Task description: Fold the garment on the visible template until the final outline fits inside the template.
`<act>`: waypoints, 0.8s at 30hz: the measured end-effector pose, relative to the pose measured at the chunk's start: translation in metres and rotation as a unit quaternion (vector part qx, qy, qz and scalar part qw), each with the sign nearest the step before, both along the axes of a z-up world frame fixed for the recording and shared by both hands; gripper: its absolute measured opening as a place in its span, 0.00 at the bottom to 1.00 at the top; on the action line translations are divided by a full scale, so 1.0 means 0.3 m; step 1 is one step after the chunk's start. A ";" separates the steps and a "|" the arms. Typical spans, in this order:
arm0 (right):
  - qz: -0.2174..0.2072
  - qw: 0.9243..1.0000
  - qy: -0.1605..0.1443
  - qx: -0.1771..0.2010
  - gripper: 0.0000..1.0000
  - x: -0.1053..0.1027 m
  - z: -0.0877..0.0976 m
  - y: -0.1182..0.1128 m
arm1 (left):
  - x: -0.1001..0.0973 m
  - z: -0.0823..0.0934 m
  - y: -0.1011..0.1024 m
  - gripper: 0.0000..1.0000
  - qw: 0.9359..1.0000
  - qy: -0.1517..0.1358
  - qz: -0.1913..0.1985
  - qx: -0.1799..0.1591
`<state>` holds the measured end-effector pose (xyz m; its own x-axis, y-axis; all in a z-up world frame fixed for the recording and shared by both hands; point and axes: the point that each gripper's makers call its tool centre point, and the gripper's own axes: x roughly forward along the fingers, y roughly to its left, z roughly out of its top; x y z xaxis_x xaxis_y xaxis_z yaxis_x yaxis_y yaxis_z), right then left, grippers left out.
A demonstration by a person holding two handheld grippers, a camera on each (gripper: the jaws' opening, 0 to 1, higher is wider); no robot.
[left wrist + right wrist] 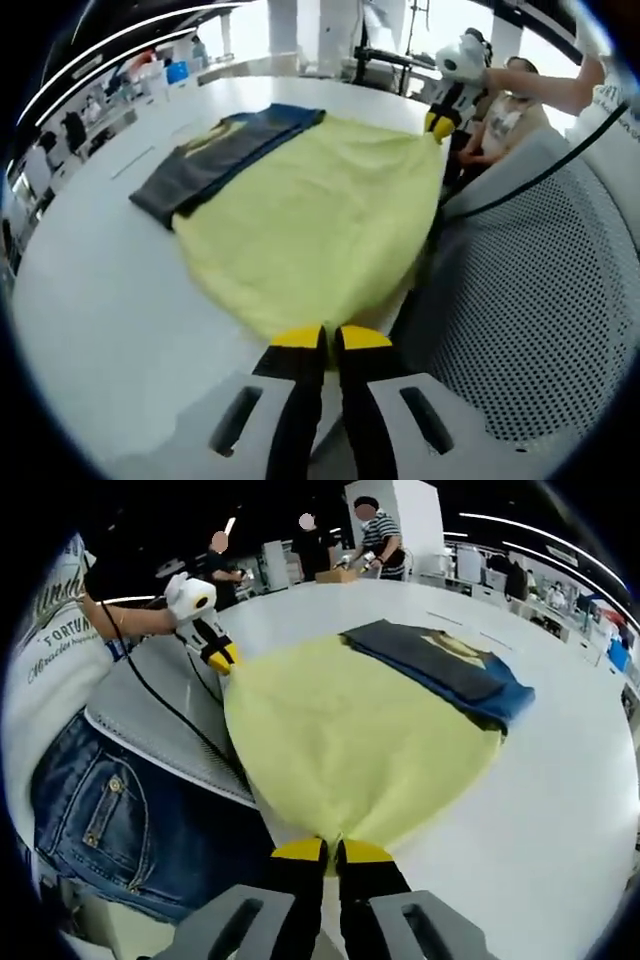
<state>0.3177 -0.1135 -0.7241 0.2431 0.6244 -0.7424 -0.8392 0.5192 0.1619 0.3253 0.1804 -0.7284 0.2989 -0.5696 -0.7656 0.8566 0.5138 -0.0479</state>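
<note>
Yellow fabric — a broad, soft garment [315,225] — lies spread across the white tabletop [95,300], reaching straight out ahead of the jaws in both views. In the left gripper view, the left gripper [330,340] has its yellow-tipped black jaws drawn nearly together on the near hem of the cloth, pinching the edge right at the tips. At the far corner of the fabric, up and to the right of those jaws, the right gripper [438,125] meets the cloth. In the right gripper view, the right gripper [333,852] likewise has its jaws closed narrow on the near hem of the yellow garment [350,740], while the left gripper [222,658] sits up and left of the jaws at the opposite corner. A dark grey-and-blue folded cloth with a yellow print [445,670] lies beyond the jaws — partly under the yellow fabric's far edge.
</note>
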 end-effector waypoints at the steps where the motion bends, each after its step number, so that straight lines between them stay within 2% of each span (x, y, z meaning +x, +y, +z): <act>1: 0.001 1.000 0.001 0.000 0.00 -0.005 0.003 0.000 | -0.008 0.000 0.000 0.02 1.000 0.003 -0.002 -0.001; 19: 0.016 0.999 0.030 0.008 0.00 -0.091 0.033 0.006 | -0.121 0.006 0.006 0.02 0.999 0.037 -0.017 -0.005; 24: 0.016 0.999 0.028 0.007 0.00 -0.090 0.037 0.003 | -0.126 0.014 0.004 0.02 0.999 0.040 -0.021 -0.005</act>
<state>0.2906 -0.1126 -0.7132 0.1817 0.6418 -0.7451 -0.8444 0.4901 0.2162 0.2875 0.1816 -0.7241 0.2133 -0.5876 -0.7805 0.8704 0.4772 -0.1214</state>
